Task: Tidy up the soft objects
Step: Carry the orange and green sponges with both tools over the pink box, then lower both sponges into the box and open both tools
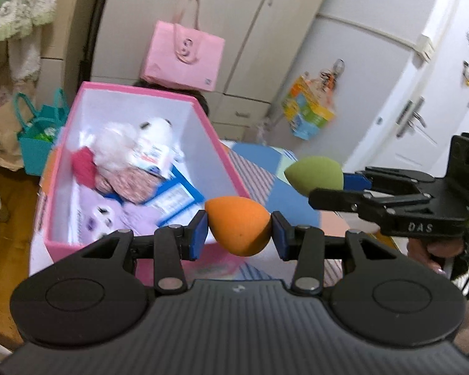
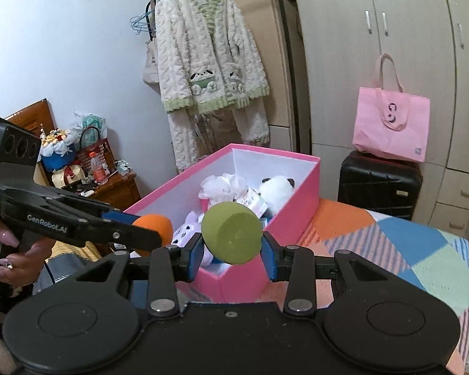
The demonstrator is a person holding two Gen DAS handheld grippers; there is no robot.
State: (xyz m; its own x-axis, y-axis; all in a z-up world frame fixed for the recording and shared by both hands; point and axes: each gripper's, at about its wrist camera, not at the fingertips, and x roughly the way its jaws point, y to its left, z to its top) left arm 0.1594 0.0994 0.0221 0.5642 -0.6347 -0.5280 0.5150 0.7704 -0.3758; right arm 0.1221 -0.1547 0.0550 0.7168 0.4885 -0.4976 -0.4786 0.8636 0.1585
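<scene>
Orange foam is filling the gap of the left tool [image 1: 239, 229]: its blue pads are pressing on an egg-shaped orange makeup sponge [image 1: 238, 225], pointed end toward the left. The right tool [image 2: 232, 251] is gripping an olive-green makeup sponge [image 2: 232, 237] the same way, flat base facing its own camera.

Both sponges are hanging in the air on the near side of a pink storage box [image 1: 217, 143], which is sitting open on a bed under a patchwork blanket [image 2: 400, 243]. Inside the box a white panda plush [image 2: 276, 192], a white mesh puff [image 2: 223, 184] and some lilac fabric [image 1: 109, 215] are lying together.

Only the left wrist view is showing the right tool from the side, with the green sponge's tapered tip, plus a white door [image 1: 422, 100]. Only the right wrist view is showing a fluffy cream pyjama set [image 2: 209, 72] hanging whole on a rack, a black suitcase [image 2: 380, 184] under a pink tote bag [image 2: 392, 125], and a cluttered wooden nightstand [image 2: 115, 187] at far left.
</scene>
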